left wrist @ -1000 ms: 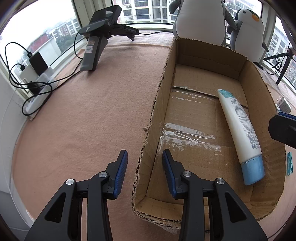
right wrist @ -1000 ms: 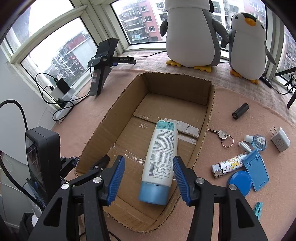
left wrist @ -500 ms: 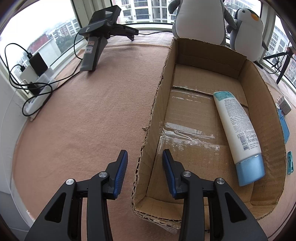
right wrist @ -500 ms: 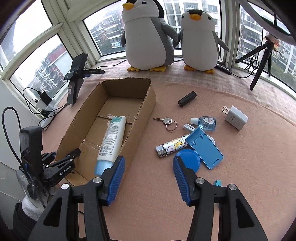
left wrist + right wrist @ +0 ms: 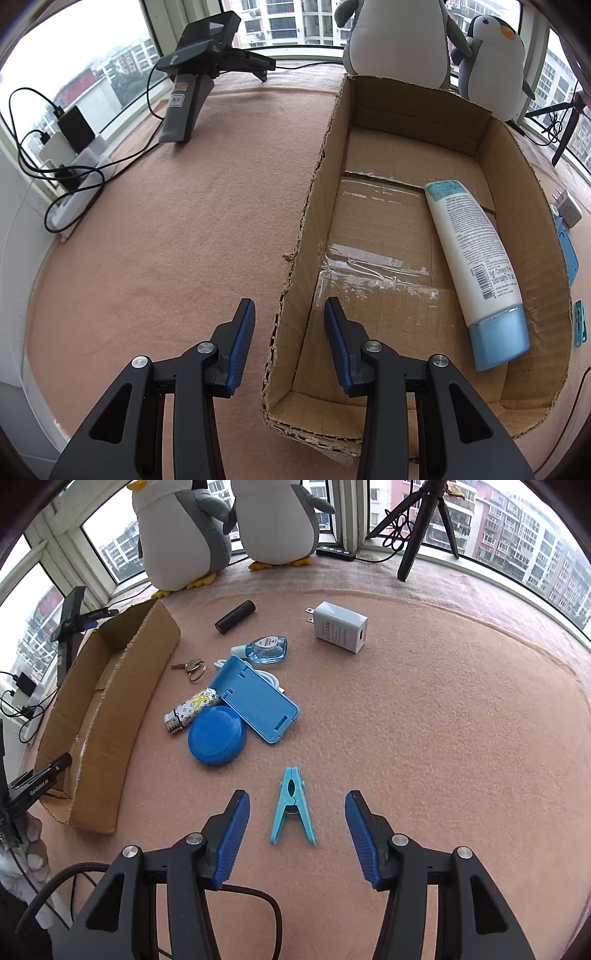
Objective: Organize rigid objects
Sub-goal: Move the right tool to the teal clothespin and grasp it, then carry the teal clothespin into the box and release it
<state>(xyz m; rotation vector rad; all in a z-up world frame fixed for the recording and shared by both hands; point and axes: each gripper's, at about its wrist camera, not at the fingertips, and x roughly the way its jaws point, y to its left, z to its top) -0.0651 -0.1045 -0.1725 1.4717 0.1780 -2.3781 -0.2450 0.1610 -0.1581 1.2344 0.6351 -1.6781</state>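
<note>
Toward the worktop's left edge, inside the cardboard box: one lotion tube already packed, fine print unreadable; left gripper released, jaws straddling the box's left wall. Further right, loose on the worktop and left to pack: patterned lighter, blue lid, blue stand, keys, small bottle, black cylinder, charger. Nearest the front edge: clothespin between the released jaws of the right gripper, probably next.
</note>
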